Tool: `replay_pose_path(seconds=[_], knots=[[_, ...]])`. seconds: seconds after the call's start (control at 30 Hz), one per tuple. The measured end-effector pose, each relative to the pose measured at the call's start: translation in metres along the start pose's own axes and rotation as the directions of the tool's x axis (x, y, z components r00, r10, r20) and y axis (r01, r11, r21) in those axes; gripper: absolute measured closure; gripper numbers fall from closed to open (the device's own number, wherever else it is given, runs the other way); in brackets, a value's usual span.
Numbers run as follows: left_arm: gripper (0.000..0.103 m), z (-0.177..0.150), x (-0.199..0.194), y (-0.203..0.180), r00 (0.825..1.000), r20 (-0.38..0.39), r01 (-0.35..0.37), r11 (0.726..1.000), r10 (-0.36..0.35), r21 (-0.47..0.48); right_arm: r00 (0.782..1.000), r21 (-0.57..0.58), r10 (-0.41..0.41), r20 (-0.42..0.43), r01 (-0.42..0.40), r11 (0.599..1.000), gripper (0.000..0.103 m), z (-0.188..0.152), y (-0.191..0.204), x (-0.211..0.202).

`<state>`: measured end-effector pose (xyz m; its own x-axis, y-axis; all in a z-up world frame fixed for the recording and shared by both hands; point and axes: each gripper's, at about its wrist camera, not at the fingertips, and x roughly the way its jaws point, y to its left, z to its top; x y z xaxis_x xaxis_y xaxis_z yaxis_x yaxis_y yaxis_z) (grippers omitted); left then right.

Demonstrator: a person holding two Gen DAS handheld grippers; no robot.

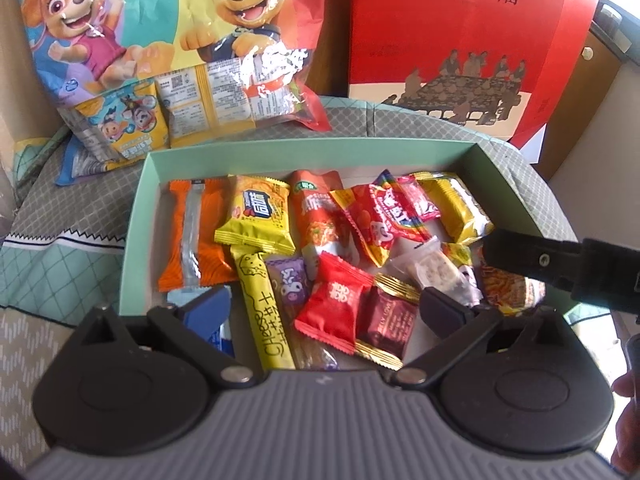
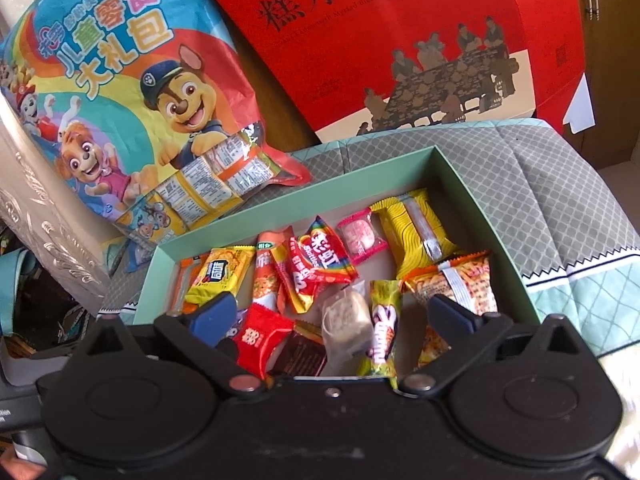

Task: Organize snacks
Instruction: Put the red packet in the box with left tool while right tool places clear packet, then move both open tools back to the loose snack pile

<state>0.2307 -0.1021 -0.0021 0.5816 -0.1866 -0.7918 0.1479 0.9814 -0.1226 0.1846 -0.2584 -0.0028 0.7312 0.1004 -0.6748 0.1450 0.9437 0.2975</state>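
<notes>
Two big packages are standing at the far side of the scene, propped upright so they are staying clear of the work area: a red gift box [image 1: 440, 40] on the right and a cartoon snack bag [image 1: 160, 32] on the left, its clear lower part showing small packets inside. Both are leaning over a quilted grey-green cover [image 1: 60, 216] that is lying under everything.

Sitting on that cover is a shallow mint-green tray [image 1: 138, 216], and the snacks are all lying inside it, which suggests it is serving as the collecting place. Along the far row an orange packet [image 1: 192, 232] is lying at the left, then a yellow biscuit pack [image 1: 256, 212], an orange sausage stick [image 1: 320, 216], a rainbow candy pouch [image 1: 390, 216] and a yellow wafer pack [image 1: 456, 208] at the right. Nearer, a yellow cheese stick [image 1: 264, 304] is lying lengthwise beside a red candy [image 1: 332, 300] and a dark red gold-edged square [image 1: 386, 320]. They are overlapping loosely rather than lining up, so the sorting is probably not finished.

Hovering over the near edge of the tray, the left gripper [image 1: 320, 312] is holding its jaws spread wide with nothing between them. Just right of it, the right gripper [image 2: 330, 318] is likewise standing wide apart and empty above the red candy and a pale nougat bar [image 2: 346, 320]. Both appear to be pausing over the near pieces, free to choose one.
</notes>
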Motion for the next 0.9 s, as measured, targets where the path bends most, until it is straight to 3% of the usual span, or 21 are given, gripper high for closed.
replay_pose_path(seconds=[0.5,0.9], knots=[[0.0,-0.022,-0.045,-0.01,1.0,0.025,0.012,1.0,-0.012,0.021,1.0,0.004,0.006,0.021,-0.006,1.0,0.0,-0.018,-0.003,-0.049],[0.0,-0.05,-0.068,0.006,1.0,0.013,0.015,1.0,-0.015,-0.004,1.0,0.023,0.03,-0.003,-0.03,0.999,0.0,-0.045,-0.007,-0.069]])
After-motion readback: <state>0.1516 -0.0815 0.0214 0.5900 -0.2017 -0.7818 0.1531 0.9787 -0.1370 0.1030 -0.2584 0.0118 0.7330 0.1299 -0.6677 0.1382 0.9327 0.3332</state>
